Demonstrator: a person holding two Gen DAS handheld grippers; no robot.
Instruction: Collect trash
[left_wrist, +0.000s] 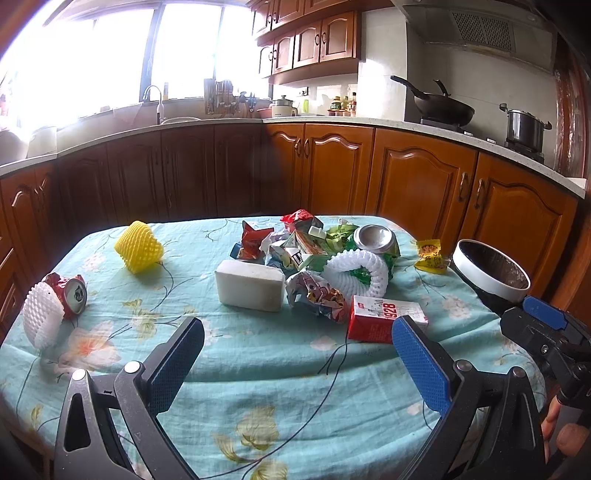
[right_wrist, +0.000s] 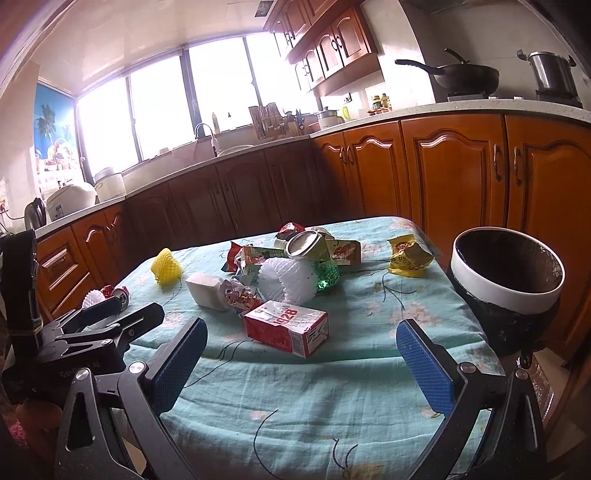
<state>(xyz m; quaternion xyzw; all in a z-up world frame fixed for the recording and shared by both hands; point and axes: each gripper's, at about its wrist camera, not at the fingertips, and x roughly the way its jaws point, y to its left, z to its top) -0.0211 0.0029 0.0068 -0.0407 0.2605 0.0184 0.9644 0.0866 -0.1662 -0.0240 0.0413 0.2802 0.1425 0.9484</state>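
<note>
Both tongs, left gripper (left_wrist: 297, 363) and right gripper (right_wrist: 301, 363), gape empty; frame-centre red carton (right_wrist: 286, 328) may skid on loose tablecloth (right_wrist: 332, 406).

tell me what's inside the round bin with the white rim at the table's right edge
The round bin with the white rim shows only a dark, bare inner wall, with no trash visible. Its bottom is hidden by the near rim in both views.

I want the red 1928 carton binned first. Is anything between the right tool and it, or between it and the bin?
Nothing visible blocks either path. The right tool is open with bare tablecloth up to the red carton, and only cloth lies between that and the bin at the table's right edge.
</note>
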